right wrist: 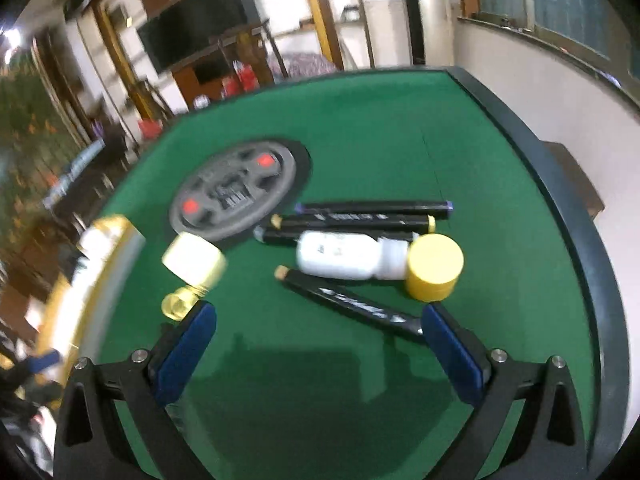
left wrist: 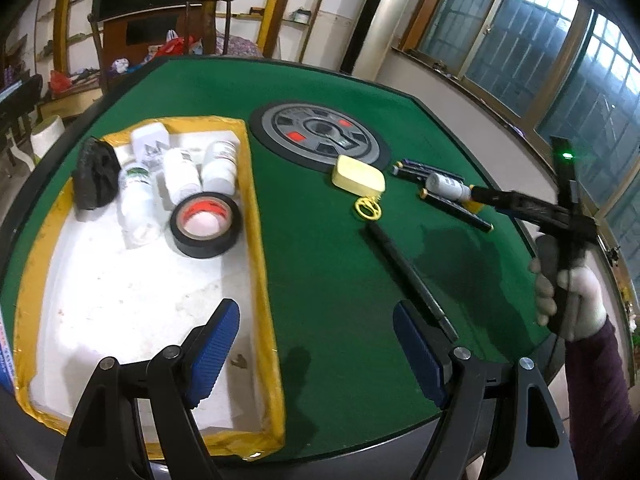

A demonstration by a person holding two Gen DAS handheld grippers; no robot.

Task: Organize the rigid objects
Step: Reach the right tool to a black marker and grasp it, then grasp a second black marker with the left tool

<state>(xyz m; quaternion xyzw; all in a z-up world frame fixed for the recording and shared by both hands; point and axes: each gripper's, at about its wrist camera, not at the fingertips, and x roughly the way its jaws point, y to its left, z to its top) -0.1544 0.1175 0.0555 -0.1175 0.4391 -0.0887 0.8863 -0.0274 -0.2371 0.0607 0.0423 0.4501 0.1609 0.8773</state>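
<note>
Markers (right wrist: 372,216) beside white bottle (right wrist: 348,258), both grippers' fingers (right wrist: 188,356) apart, empty

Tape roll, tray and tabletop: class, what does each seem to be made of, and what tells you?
Tape roll: probably black vinyl, slight sheen, on an orange core.
Tray: looks like white foam, matte and pitted, its rim wrapped in glossy yellow tape.
Tabletop: green felt-like cloth, matte, no glare.

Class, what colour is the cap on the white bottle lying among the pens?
Yellow cap, clearest in the right wrist view.
</note>
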